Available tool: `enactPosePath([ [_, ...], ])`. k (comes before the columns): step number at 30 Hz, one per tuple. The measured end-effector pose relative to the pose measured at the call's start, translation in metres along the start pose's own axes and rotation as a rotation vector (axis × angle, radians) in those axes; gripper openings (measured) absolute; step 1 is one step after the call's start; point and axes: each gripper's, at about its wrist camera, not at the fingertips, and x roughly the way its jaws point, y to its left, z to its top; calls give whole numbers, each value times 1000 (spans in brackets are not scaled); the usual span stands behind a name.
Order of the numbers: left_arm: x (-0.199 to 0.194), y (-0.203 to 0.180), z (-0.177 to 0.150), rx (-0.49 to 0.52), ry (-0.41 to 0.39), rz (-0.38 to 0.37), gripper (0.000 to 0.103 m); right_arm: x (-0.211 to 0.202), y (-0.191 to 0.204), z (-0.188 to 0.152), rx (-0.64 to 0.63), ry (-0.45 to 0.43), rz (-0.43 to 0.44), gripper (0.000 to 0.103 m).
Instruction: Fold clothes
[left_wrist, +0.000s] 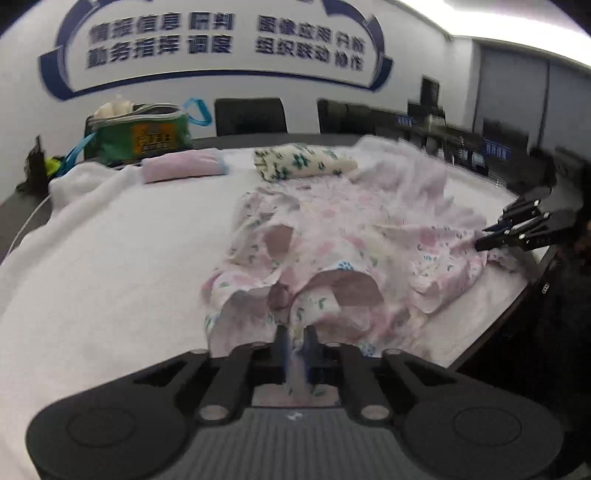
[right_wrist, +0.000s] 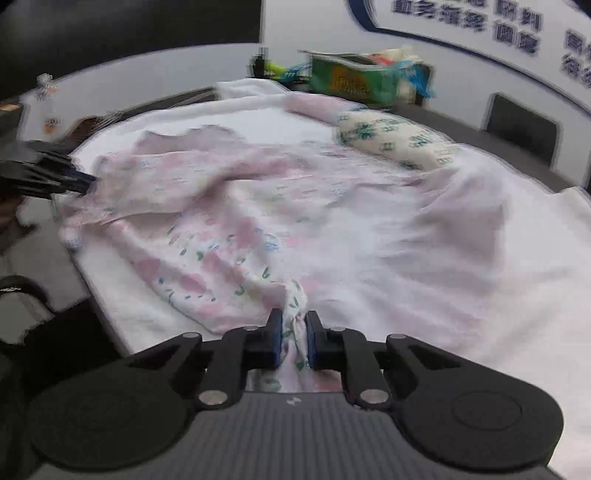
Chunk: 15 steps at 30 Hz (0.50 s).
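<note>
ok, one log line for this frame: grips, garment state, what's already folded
left gripper: shut on pink floral garment | right gripper: shut on same | garment: rumpled, unfolded on white towel | behind: folded pink piece, folded green-floral piece

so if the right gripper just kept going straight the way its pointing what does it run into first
The right gripper is already shut on the pink floral garment, so more of that crumpled cloth comes first. Beyond it, roughly in line, lies the folded green-flowered cloth, though depth is hard to judge in this blurred fisheye view.
</note>
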Motion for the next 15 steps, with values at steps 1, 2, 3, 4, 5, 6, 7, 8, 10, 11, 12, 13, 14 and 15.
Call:
enactPosePath([
  [1,-9,3,-2,-19,-27,-7,45,-2,-4,0,18,2,-4,15],
  [2,-16,3,-4,-26,-54,0,65,-3,-9,0,36,5,-8,18],
  [3,-23,2,-5,-24,-78,7,68,-6,-12,2,49,-2,-7,20],
  [4,-29,-1,-6,-14,-100,14,68,-15,-7,13,32,-61,28,28],
  [5,-29,-2,-5,-12,-105,27,69,-18,1,27,-1,-127,102,42],
  [6,-25,-1,-3,-15,-96,45,69,-19,10,42,-36,-186,167,51],
  [7,-21,0,0,-19,-87,64,69,-5,24,59,-86,-203,178,69],
  [8,-18,0,2,-22,-79,82,69,10,38,75,-136,-221,190,80],
  [10,-10,2,6,-29,-61,119,68,51,71,102,-294,-196,170,80],
  [11,-6,2,9,-32,-53,137,65,76,89,113,-392,-164,147,79],
  [12,-3,3,11,-35,-44,156,62,99,102,120,-472,-148,143,79],
  [13,-3,5,12,-44,-43,159,59,122,115,127,-552,-133,139,79],
  [14,-9,8,12,-54,-57,144,60,145,126,135,-626,-115,141,79],
  [15,-16,9,11,-64,-71,131,61,169,133,141,-663,-78,181,79],
])
